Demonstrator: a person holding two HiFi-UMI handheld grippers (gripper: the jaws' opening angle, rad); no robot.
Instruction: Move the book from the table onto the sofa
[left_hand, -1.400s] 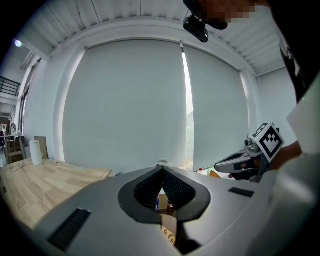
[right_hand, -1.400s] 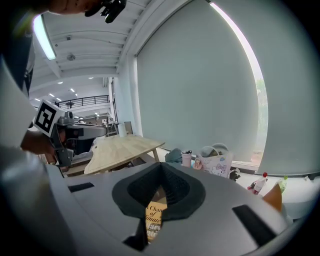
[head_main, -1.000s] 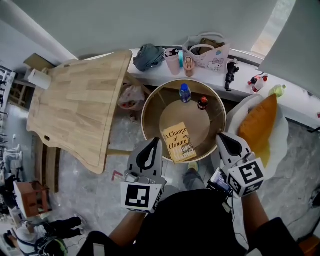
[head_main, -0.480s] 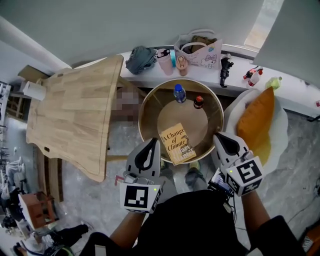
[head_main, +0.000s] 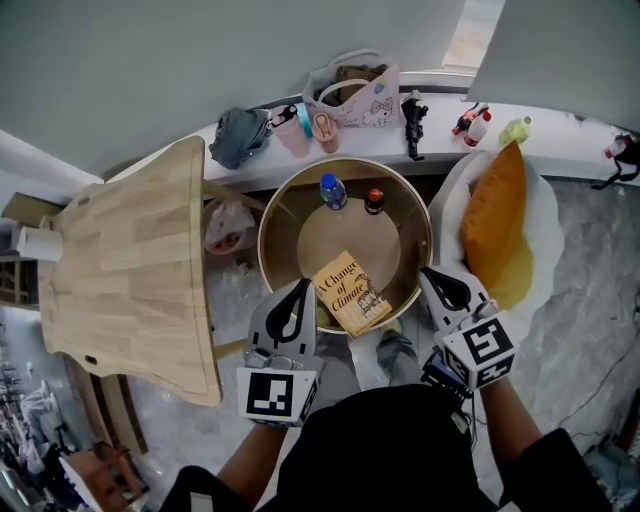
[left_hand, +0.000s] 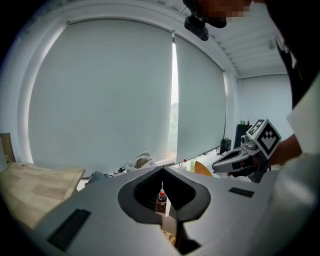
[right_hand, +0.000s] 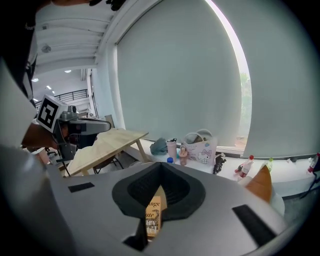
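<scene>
Book (head_main: 350, 292) flat on round table (head_main: 345, 225), at near edge, untouched. Approach step, we judge. Left gripper (head_main: 299, 296) and right gripper (head_main: 438, 283) flank book, both jaw pairs together, empty. Next we need jaws opened, book edge pinched, carry right to sofa (head_main: 548, 215).

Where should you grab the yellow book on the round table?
Probably its near edge, coming from the person's side. The book lies flat on the round table, cover up, so only its thin edges offer a pinch; that edge sits by the rim, where a jaw might slip under.
</scene>
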